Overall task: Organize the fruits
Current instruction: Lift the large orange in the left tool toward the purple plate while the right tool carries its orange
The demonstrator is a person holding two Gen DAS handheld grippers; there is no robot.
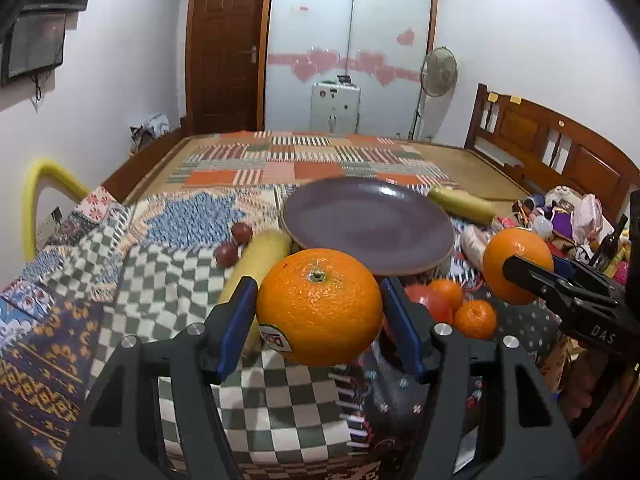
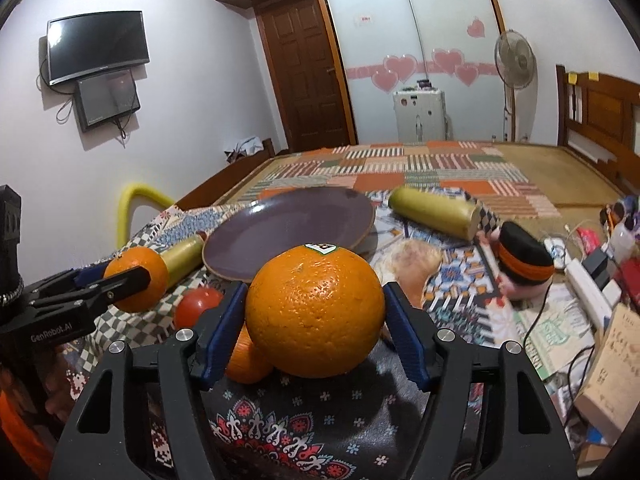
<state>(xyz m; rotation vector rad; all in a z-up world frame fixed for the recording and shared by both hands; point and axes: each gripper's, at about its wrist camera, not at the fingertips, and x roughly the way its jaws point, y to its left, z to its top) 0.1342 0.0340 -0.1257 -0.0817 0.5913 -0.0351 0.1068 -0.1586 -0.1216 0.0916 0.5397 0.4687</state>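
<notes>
Gripping an orange (image 1: pixel 319 307) across its widest girth, the left claw (image 1: pixel 318 320) has both blue pads pressed on the peel, stem end up and sticker low at the front. The right claw (image 2: pixel 316 316) is likewise closed on a second orange (image 2: pixel 315 310), sticker on top. Each fruit hangs clear above the patterned bedspread (image 1: pixel 168 280), short of the purple plate (image 1: pixel 368 224).

Handling, as a judgement: an orange is round, firm and fairly heavy, with dimpled peel that gives the pads fair friction. Hold at the equator only; off-centre pressure lets a sphere squirt out. Moderate force suffices; hard squeezing bruises it.

Below lie two small oranges (image 1: pixel 474 318), a tomato (image 1: pixel 430 304) and bananas (image 1: pixel 260 264) beside the plate. The plate sits tilted on soft cloth, so a released orange may roll.
</notes>
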